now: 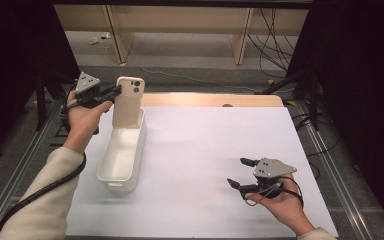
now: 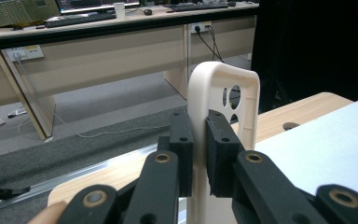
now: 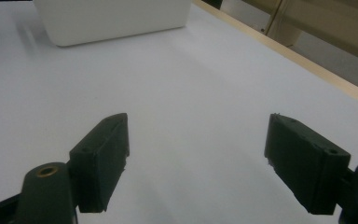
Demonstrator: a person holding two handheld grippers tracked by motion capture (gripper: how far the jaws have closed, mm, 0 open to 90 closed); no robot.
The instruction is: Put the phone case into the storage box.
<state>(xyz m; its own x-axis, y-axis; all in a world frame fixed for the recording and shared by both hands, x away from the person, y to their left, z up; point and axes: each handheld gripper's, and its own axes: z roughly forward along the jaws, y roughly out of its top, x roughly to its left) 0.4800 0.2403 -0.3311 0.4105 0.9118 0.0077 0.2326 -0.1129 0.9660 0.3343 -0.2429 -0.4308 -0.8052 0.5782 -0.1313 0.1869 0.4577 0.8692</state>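
Phone case (image 1: pixel 128 102), beige, stands upright at the far end of the white bin (image 1: pixel 123 155) in the high view, pinched by the left gripper (image 1: pixel 114 91). Left gripper view: pads (image 2: pixel 182 140) clamp its edge. Right gripper view: the right gripper (image 3: pixel 196 158) gapes wide, nothing between, well apart from the bin.

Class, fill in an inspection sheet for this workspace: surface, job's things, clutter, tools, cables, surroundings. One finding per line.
Surface: white sheet over a wooden table, bare in the middle.
Job's things: beige phone case held upright over the far end of the white bin.
Clutter: nothing seen.
Tools: left tool shut on the phone case's edge; right tool open, holding nothing, low over the sheet.
Cables: one trails from the left tool along the sleeve; loose cables on the floor beyond.
Surroundings: wooden desks, dark curtains at the sides.
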